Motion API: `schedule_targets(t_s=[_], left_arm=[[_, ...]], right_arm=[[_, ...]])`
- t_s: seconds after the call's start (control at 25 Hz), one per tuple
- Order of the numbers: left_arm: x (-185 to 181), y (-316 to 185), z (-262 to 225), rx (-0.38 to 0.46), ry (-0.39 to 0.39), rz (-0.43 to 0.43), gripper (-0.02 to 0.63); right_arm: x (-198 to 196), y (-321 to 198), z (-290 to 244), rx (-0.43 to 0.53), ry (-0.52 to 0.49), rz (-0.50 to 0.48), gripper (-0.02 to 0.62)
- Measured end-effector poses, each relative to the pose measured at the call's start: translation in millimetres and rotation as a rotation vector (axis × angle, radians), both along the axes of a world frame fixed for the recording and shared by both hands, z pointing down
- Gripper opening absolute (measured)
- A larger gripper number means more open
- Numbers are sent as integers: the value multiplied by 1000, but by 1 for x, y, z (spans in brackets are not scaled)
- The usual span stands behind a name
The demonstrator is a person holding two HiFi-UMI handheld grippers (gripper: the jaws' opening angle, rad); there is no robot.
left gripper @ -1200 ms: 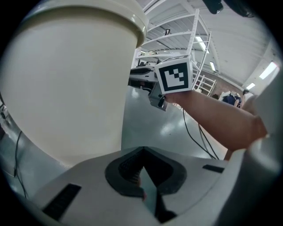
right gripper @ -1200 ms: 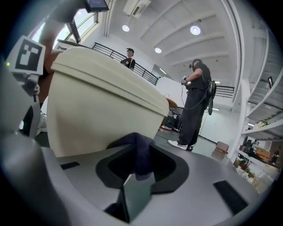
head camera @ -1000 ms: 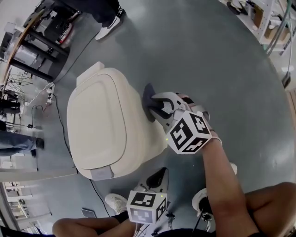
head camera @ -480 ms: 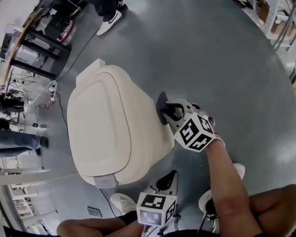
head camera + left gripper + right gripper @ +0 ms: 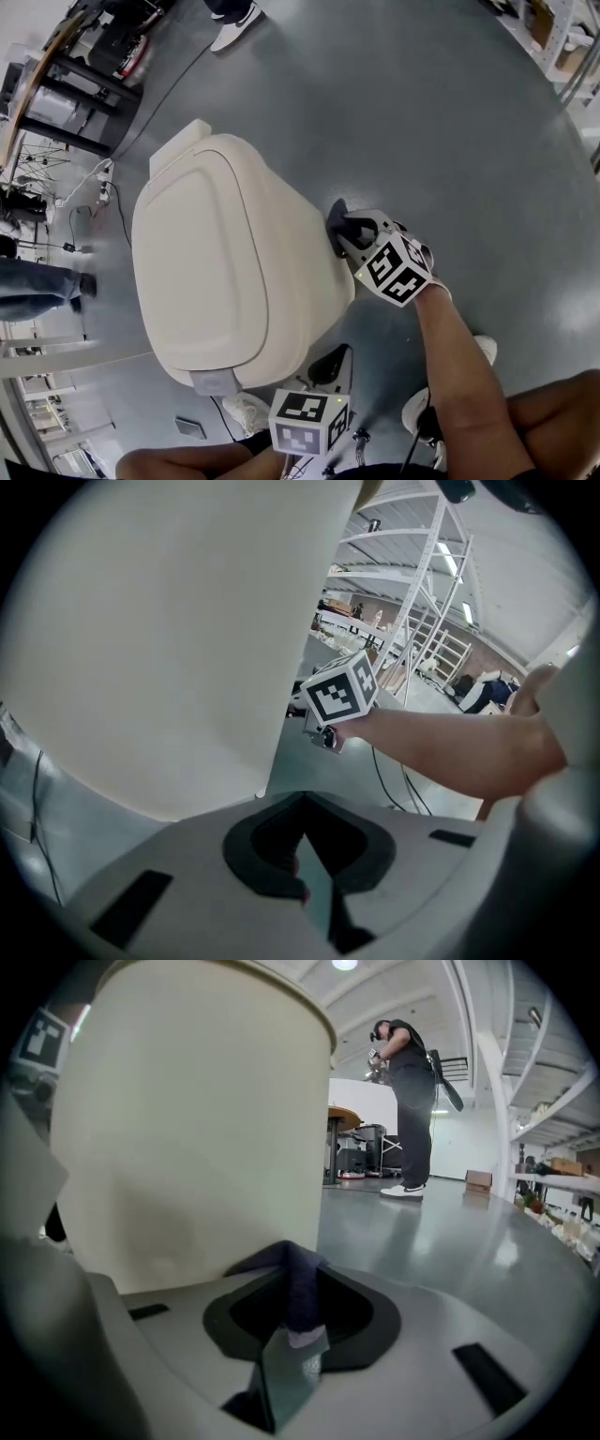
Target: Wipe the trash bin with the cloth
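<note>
Two claws are in use. The right gripper (image 5: 291, 1340) is clenched on the dark cloth (image 5: 302, 1279), held against the trash bin (image 5: 314, 272) side wall directly ahead. The left gripper (image 5: 314, 892) is closed and empty, near the bin's lower wall. Risk: the narrow pinch may slip under wiping friction. The lid (image 5: 202, 253) is down, so contents are hidden.

**Q:** How is the right arm posed?

**A:** The bare right forearm (image 5: 457, 370) reaches forward, away from the body. The right marker cube (image 5: 394, 267) sits at the wrist end. The right gripper (image 5: 343, 232) points up and left in the head view, with its jaws closed on a fold of dark cloth (image 5: 300, 1283).

**Q:** And the left arm?

**A:** The left gripper (image 5: 328, 361) is held low, close to the body, and the left marker cube (image 5: 307, 422) is nearest the camera. Its jaws meet with nothing between them. The left forearm (image 5: 187, 461) lies along the bottom edge of the head view.
</note>
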State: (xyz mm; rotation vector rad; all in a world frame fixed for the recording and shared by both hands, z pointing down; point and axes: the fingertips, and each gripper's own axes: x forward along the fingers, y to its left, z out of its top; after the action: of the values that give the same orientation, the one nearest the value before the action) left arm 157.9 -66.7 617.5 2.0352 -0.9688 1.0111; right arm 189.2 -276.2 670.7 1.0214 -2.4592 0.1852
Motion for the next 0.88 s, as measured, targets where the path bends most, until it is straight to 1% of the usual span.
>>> schedule_targets(t_s=[0.16, 0.28, 0.4, 0.56, 0.72, 0.88], left_arm=[[4, -8, -6, 10, -4, 0, 0], [6, -8, -13, 26, 1, 13, 0], [5, -11, -20, 52, 13, 14, 0], [-1, -8, -33, 94, 38, 24, 0], [-18, 6, -49, 118, 73, 43, 0], [-40, 21, -71, 155, 118, 60, 0]], right_arm=[[1, -6, 3, -42, -41, 5, 92], [2, -4, -3, -45, -59, 21, 92], [8, 0, -16, -14, -92, 61, 92], [19, 7, -46, 50, -135, 144, 92], [17, 30, -72, 95, -98, 169, 92], [12, 67, -93, 114, -59, 218, 92]])
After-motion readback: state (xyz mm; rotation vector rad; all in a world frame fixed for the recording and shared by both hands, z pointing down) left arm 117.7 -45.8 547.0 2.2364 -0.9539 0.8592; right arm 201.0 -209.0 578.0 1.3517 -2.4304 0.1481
